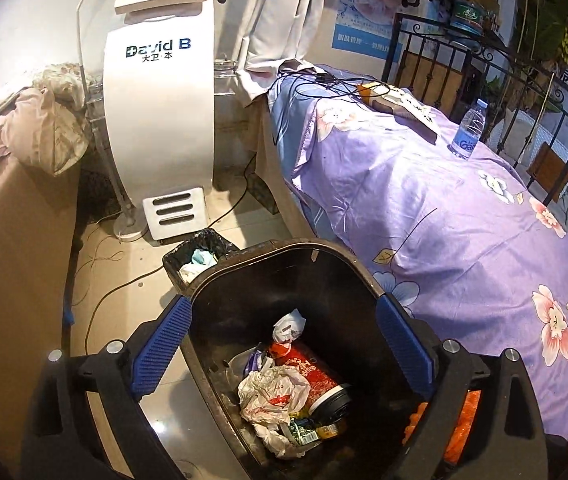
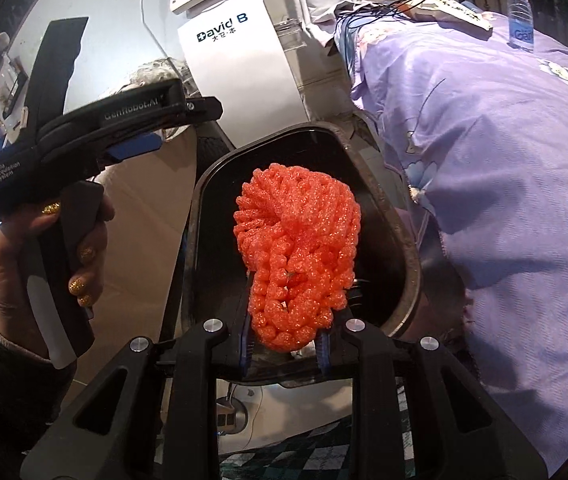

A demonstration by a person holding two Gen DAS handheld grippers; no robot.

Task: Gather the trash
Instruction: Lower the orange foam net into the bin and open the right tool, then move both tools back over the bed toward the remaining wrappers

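trash bin (image 1: 284,320), a dark open tub, stands on the floor just beside the bed, and in the left wrist view it fills 6 o'clock. inside lie a crumpled white plastic bag (image 1: 273,398) with red print, a red cup (image 1: 316,376) with gold lettering too small to read, and a small labelled tin whose text is illegible. the left gripper (image 1: 284,344) hangs over the bin mouth with its blue pads (image 1: 159,344) spread wide, grasping nothing. at 11 o'clock stands a white machine (image 1: 159,120) marked "david b" with chinese characters under it. at 2 o'clock a water bottle (image 1: 470,128) with a blue label stands upright on the purple floral bedspread (image 1: 444,220).

in the right wrist view, at 9 o'clock, a hand (image 2: 43,248) with gold glitter nails holds the other tool, which reads "genrobot.ai" and "data acquisition system". at centre the right gripper (image 2: 286,350) is clenched on an orange foam net (image 2: 300,256), held above the bin's opening.
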